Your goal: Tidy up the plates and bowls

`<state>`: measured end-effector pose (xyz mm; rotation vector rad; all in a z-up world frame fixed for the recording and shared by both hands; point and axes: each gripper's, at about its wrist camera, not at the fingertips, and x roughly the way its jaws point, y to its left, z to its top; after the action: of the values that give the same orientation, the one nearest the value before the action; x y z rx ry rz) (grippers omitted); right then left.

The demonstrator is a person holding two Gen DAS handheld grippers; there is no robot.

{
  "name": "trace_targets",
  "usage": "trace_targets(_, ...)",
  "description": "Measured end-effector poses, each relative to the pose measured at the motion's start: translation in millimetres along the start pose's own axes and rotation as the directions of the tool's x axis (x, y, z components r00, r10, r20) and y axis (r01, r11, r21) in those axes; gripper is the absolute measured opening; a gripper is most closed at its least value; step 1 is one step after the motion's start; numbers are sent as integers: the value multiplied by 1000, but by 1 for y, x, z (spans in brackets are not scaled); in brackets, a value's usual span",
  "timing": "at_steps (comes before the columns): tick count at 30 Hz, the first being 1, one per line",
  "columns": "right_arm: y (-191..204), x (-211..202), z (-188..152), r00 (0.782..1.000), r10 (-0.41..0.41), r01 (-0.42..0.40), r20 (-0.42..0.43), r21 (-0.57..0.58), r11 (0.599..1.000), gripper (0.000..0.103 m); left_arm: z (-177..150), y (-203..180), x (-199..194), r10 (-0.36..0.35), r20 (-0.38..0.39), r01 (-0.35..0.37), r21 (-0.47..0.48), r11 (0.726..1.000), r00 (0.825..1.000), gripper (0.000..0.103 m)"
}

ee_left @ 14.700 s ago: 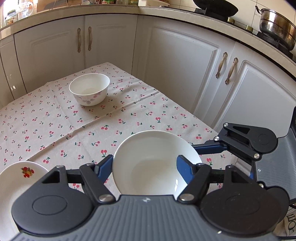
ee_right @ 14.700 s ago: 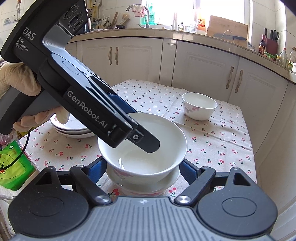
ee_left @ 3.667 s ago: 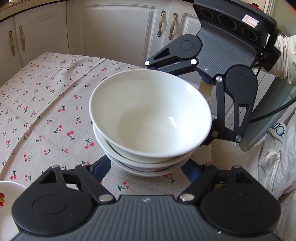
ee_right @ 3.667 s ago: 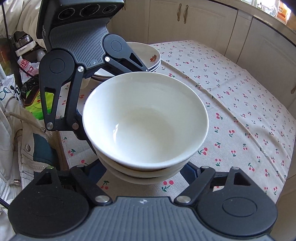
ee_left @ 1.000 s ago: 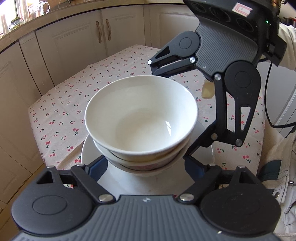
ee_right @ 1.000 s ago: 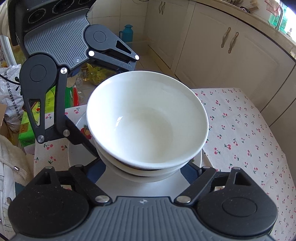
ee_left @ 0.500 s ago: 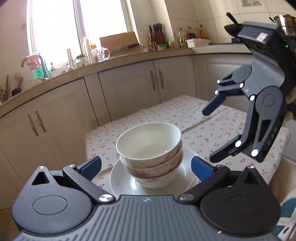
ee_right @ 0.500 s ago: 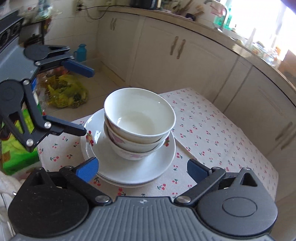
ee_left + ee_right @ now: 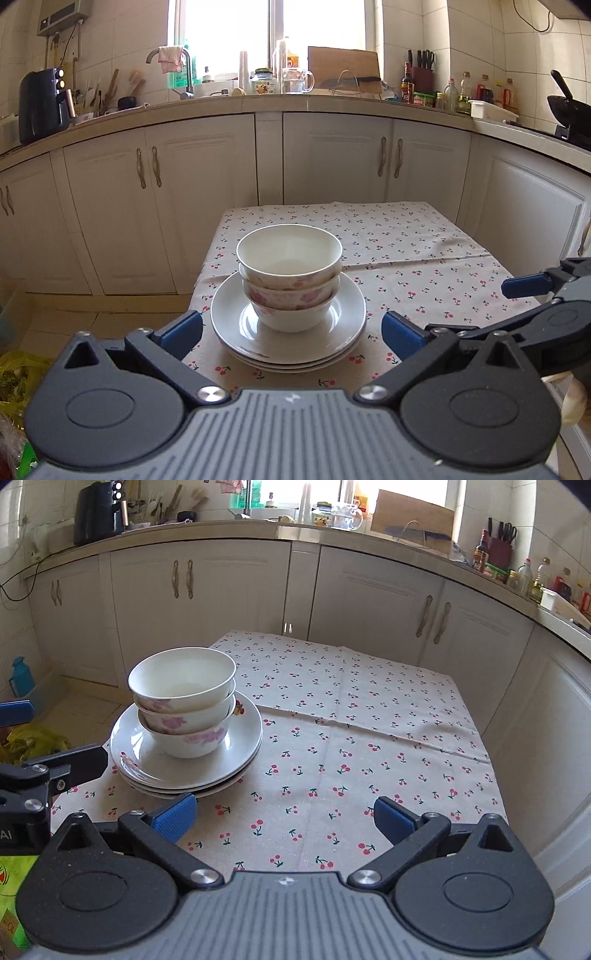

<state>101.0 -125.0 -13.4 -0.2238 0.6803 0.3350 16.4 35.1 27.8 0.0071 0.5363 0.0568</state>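
Three bowls (image 9: 289,280) sit nested one inside another on a stack of plates (image 9: 347,325), and the whole pile rests near the left edge of a table covered with a cherry-print cloth (image 9: 424,266). The top bowl is plain white inside; the two under it show pink flowers on their sides. From the right wrist view the same bowls (image 9: 183,710) and plates (image 9: 243,746) lie toward the left of the cloth (image 9: 369,738), with a small fruit picture showing on a plate rim.

The left gripper (image 9: 291,334) is released — its blue pads have just been spreading and stand wide, one on each side of the plates, touching nothing. The right gripper (image 9: 282,818) has likewise just been opening; its jaws gape over bare cloth beside the pile, with nothing between them. Each tool shows at the edge of the other's view, well apart from the dishes.

Behind the table run white cabinets (image 9: 332,166) under a counter (image 9: 295,101) crowded with bottles, a jug and a knife block — a window is bright above them.
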Motion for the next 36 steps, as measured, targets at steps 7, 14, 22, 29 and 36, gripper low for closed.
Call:
trace_targets(7, -2, -19, -8, 999, -25, 24, 38, 30, 999, 103, 0, -3, -16, -7, 28, 7, -16, 1000, 1000, 102)
trace_targets(14, -2, -25, -7, 997, -44, 42, 64, 39, 998, 103, -2, 0, -17, 2, 23, -1, -62, 998, 1000, 102)
trace_targets(22, -6, -28, -6, 996, -50, 46, 77, 54, 997, 103, -3, 0, -14, 6, 10, -5, -75, 997, 1000, 102)
trace_targets(29, -3, -30, -7, 995, -50, 46, 83, 46, 998, 103, -3, 0, -14, 9, 9, -9, -77, 997, 1000, 102)
trace_targets(36, -3, -31, -7, 995, -51, 47, 87, 44, 998, 103, -3, 1, -14, 11, 7, -10, -79, 997, 1000, 102)
